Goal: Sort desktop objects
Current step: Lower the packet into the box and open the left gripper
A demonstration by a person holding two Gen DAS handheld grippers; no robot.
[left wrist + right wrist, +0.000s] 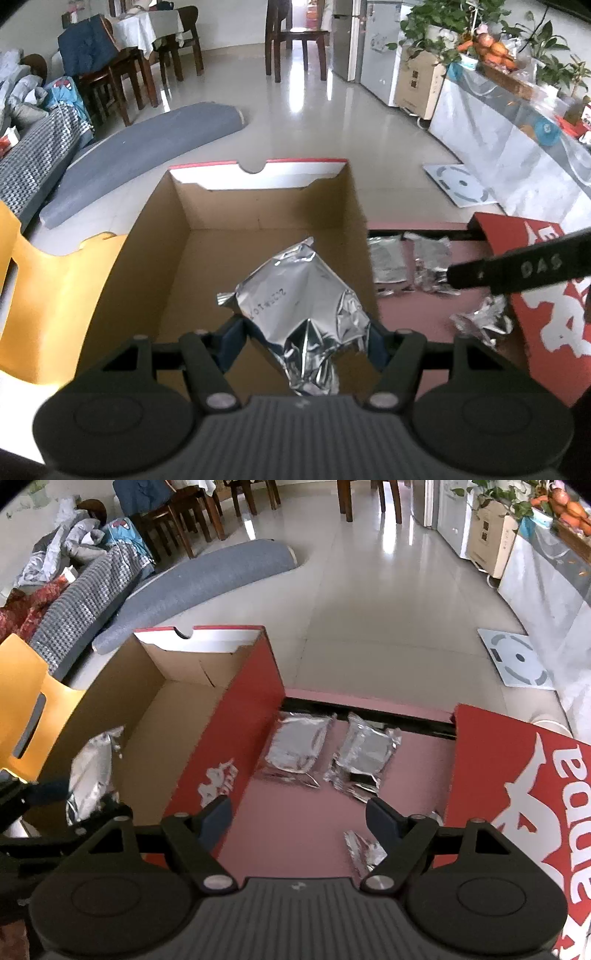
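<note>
Pouch (299,314), foil, clamped in left gripper (303,332), hanging over the open box (162,236); box floor looks bare. Right gripper (299,819) stands wide, holding nothing, above the pink table (295,827), where 3 more pouches (295,749) lie. Risks: crinkled foil may slip from the pads; an early release near the box wall (360,236) could tip it back out.
</note>
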